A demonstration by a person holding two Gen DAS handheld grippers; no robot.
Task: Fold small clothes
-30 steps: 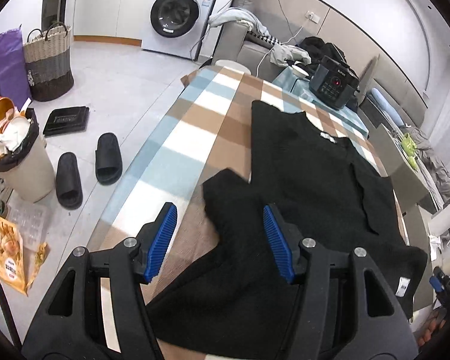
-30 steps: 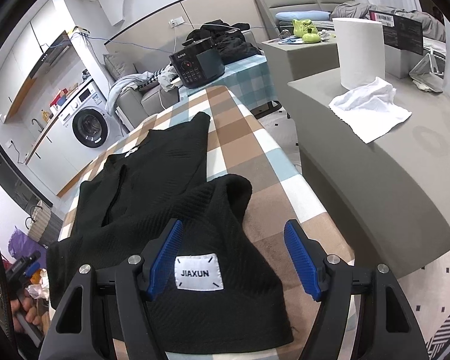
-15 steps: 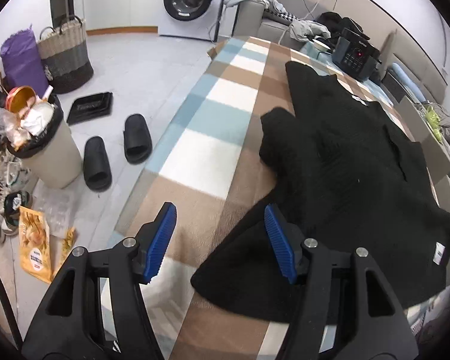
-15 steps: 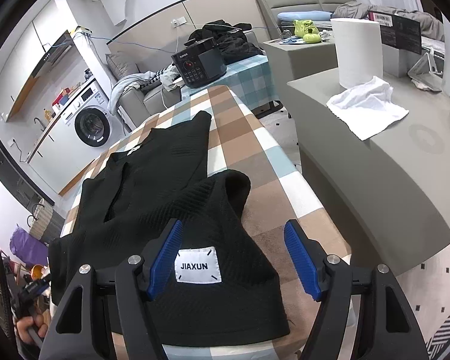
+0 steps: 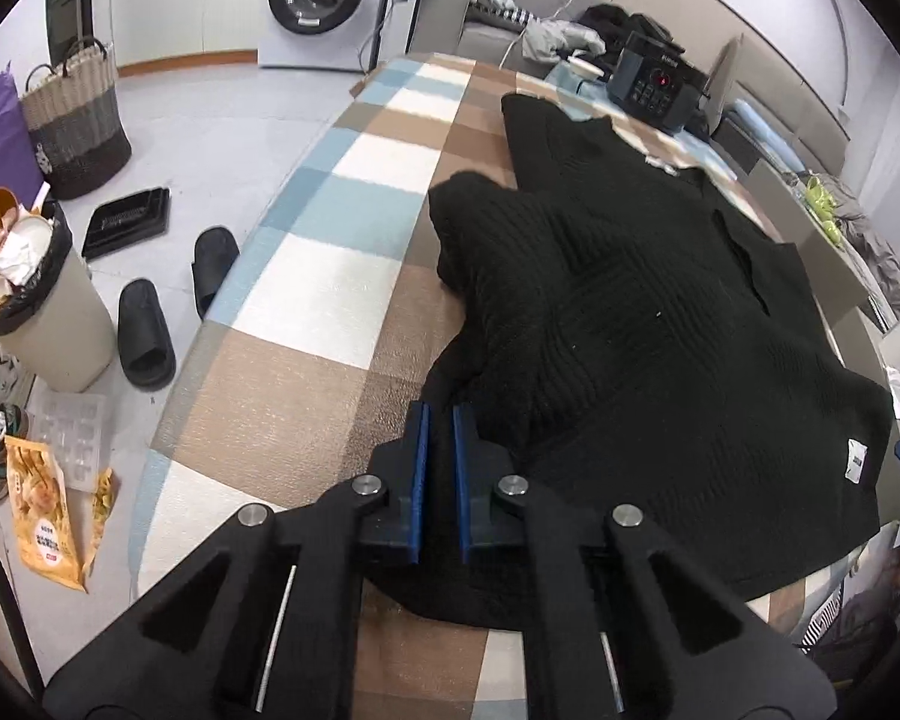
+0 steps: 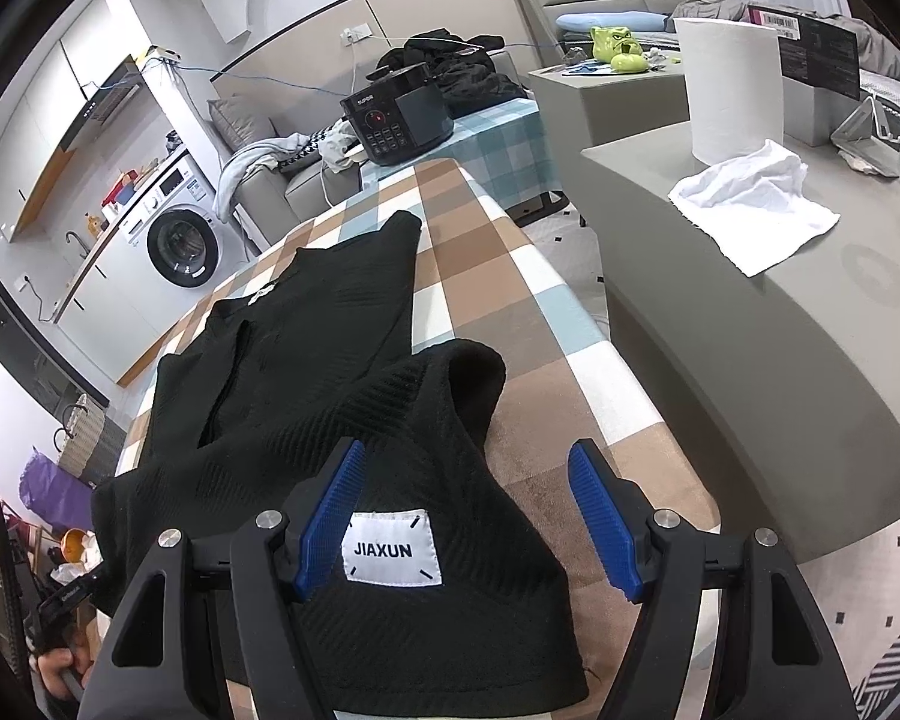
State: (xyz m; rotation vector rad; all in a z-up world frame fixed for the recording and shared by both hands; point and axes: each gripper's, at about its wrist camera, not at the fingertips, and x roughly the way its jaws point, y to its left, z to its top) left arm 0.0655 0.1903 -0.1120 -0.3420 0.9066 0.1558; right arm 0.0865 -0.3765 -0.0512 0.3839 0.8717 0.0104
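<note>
While both grippers angle down over the checked table (image 5: 342, 300), the scene counts out as follows.

Garments on the table: one black knit top (image 5: 660, 324), spread flat along the table's length, its near hem at the edge closest to the cameras.
Labels on the top: one white patch reading JIAXUN (image 6: 392, 548) at the hem, plus one small white neck tag (image 6: 258, 295) at the far end.
Grippers: two, each with two blue pads.
Left gripper (image 5: 440, 420): jaws drawn almost together, only a thin slit between the pads, pinching the hem corner of the black knit top against the table.
Right gripper (image 6: 468, 480): jaws spread wide, hovering over the other hem corner with the JIAXUN patch showing between the fingers; the pads touch no cloth.
Floor items, left view: two black slippers (image 5: 147, 333), one bin (image 5: 36, 306) stuffed with rubbish, one woven basket (image 5: 75, 126), one black tray (image 5: 127, 222), one orange snack bag (image 5: 45, 519).
Appliances: one washing machine (image 5: 318, 0), one black cooker (image 5: 654, 87) beyond the table's far end.
Side counter, right view: one paper roll (image 6: 729, 87), one white cloth (image 6: 756, 204).
Change, left gripper: a second ago its jaws stood wide above the cloth; now they are clamped at the hem corner, lower and nearer the table's edge.
Change, right gripper: same spread, same spot over the patch.
</note>
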